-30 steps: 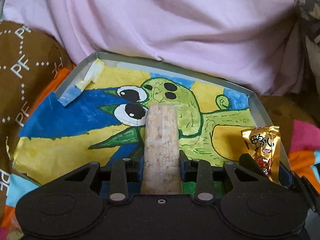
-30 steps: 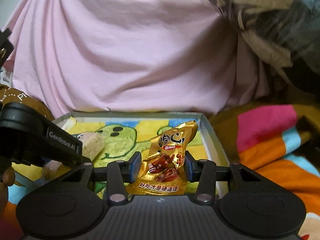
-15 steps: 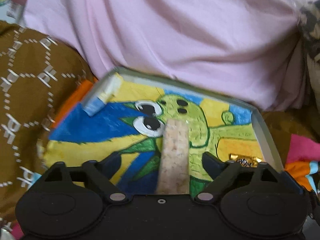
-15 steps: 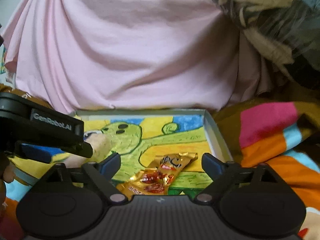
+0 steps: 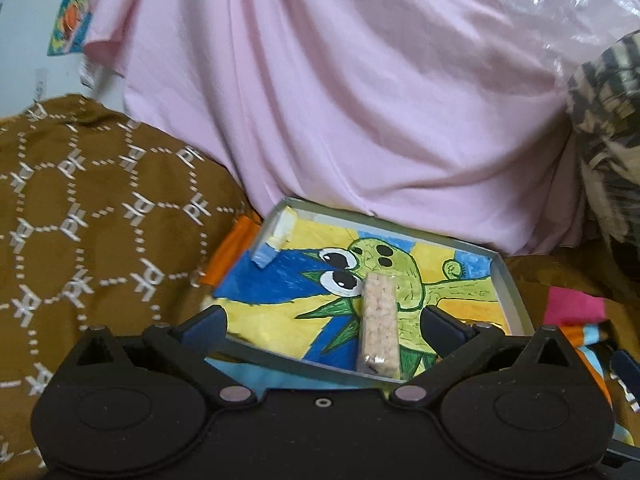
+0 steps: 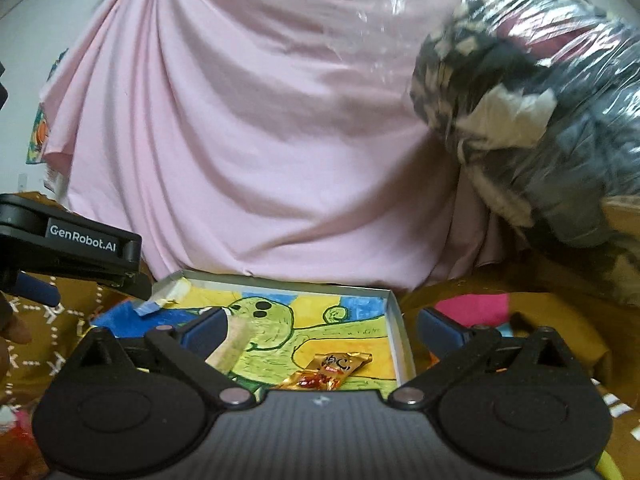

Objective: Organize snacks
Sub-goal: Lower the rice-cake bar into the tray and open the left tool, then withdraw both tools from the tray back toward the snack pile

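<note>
Both snacks now lie in the shallow box, the one lined with a painted green cartoon creature, so the step in hand looks like the release and pull-away after a drop-off. The left gripper has just been opening and its fingers stand as wide as they go, gripping nothing; the pale wafer bar lies flat on the box floor between them, not touched by either finger, across the middle of the box with one end over the creature's face. The right gripper has likewise just been opening and holds nothing; the gold snack packet lies loose on the box floor toward the right wall of the box, below and between the spread fingers. Seen from the right wrist, the left gripper hangs over the left edge of the box. The next move, as I judge it, calls for drawing both grippers clear of the box without dragging a wrapper along, then looking for more snacks outside the box; none shows in either view. Count: one box, one wafer bar, one gold packet, two grippers, and one strip of torn paper in the far left corner of the box.
</note>
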`<act>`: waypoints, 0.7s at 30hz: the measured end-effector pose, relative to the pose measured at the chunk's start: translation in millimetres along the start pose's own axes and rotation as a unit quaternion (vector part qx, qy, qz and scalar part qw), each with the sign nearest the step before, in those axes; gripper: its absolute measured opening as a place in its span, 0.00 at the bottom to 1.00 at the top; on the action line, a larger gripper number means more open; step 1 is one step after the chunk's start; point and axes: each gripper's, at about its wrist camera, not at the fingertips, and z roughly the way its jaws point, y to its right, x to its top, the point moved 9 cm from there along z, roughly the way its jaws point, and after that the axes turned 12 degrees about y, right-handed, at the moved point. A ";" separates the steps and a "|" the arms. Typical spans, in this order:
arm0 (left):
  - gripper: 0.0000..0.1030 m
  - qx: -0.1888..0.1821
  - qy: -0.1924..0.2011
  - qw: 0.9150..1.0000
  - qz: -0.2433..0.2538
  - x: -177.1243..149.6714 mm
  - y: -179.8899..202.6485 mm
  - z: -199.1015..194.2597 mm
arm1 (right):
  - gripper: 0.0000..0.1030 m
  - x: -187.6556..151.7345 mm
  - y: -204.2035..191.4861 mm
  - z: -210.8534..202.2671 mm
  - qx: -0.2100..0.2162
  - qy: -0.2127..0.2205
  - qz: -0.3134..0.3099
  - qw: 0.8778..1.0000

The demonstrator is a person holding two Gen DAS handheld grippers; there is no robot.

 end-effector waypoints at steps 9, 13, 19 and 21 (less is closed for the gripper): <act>0.99 0.000 0.025 0.999 0.035 2.5 -21.0 -79.1 | 1.00 15.9 -7.8 -60.9 -0.004 -0.010 0.026 1.000; 0.99 -0.003 0.022 0.999 0.042 -5.4 -30.5 -109.5 | 1.00 19.8 -7.7 -93.9 -0.006 -0.006 0.031 0.999; 0.99 -0.016 0.001 0.999 0.046 -31.7 -46.0 -145.7 | 1.00 18.8 -10.8 -138.6 0.007 -0.017 0.049 0.999; 0.99 -0.018 -0.008 0.999 0.048 -42.0 -51.8 -156.2 | 1.00 15.2 -9.7 -152.2 0.002 -0.026 0.060 0.998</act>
